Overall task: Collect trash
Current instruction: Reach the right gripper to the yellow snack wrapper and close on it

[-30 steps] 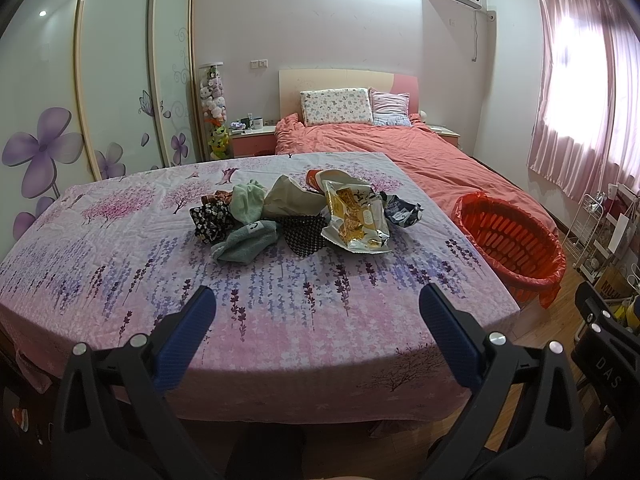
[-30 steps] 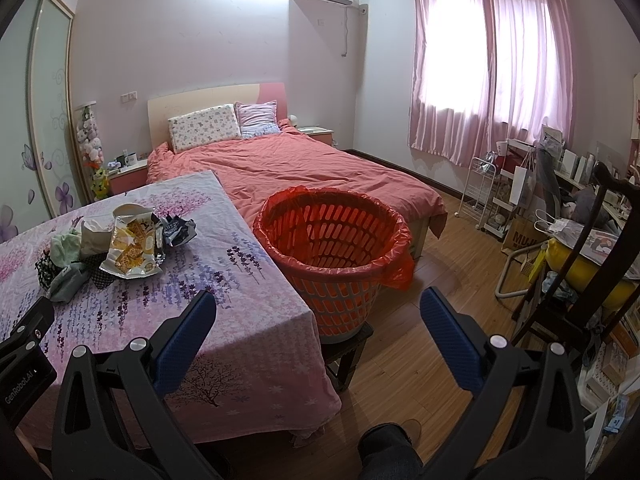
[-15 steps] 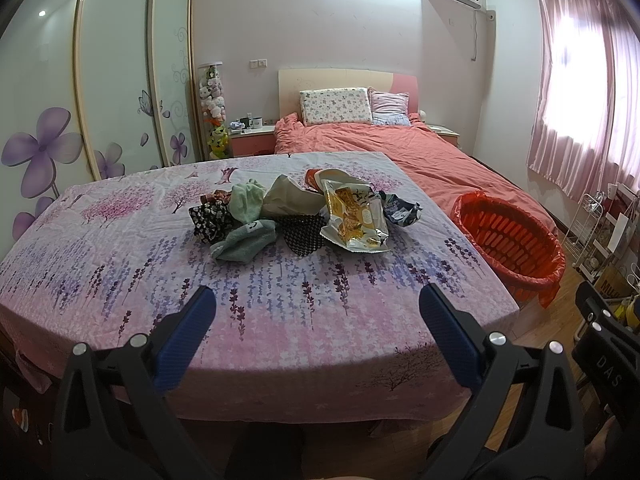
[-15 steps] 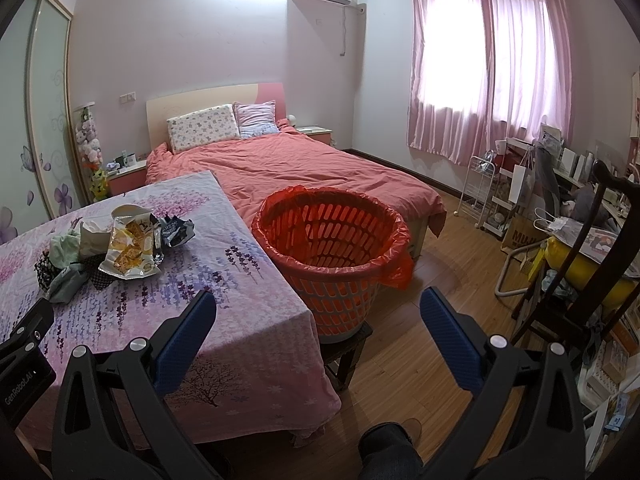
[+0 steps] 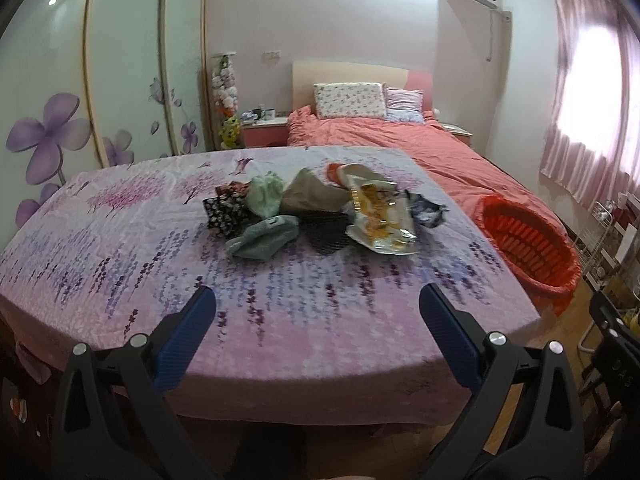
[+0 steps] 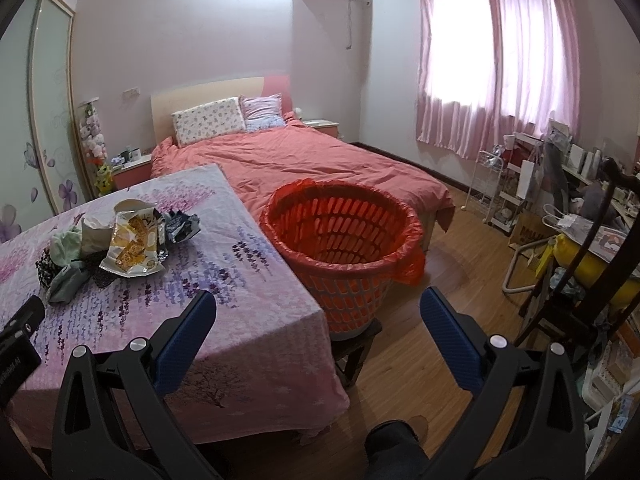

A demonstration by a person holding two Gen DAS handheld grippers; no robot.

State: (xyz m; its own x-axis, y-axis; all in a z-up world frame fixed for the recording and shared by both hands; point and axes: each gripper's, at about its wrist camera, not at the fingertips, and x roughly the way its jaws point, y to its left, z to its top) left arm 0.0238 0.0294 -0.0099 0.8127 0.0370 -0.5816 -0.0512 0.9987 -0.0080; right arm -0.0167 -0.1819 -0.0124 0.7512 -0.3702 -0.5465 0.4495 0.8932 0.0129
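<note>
**Both grippers wide open at the near edge of the covered table**

A table (image 5: 168, 216) draped in a lilac-and-pink floral cloth fills the left wrist view, with a pink-covered bed (image 6: 304, 160) behind it and mirrored wardrobe doors (image 5: 120, 80) with purple flowers along the left wall. Pink curtains (image 6: 496, 64) hang over a bright window on the right, and the floor is wood.

The trash pile (image 5: 320, 212) lies toward the far middle of the table: a yellow snack bag (image 5: 380, 220) at its right side, a dark crumpled wrapper (image 5: 428, 210) just beyond that, and pale green, beige and black dotted pieces bunched to the left. The cloth between the pile and the near edge is bare.

The left gripper (image 5: 318, 312) hovers over the near edge, jaws spread wide and holding nothing. The right gripper (image 6: 318, 312) hangs beyond the table's right corner, jaws likewise apart and empty, above the floor. The red basket (image 6: 344, 240), lined with a red bag, sits on a low dark stool just beside the table's right edge, between table and bed.
</note>
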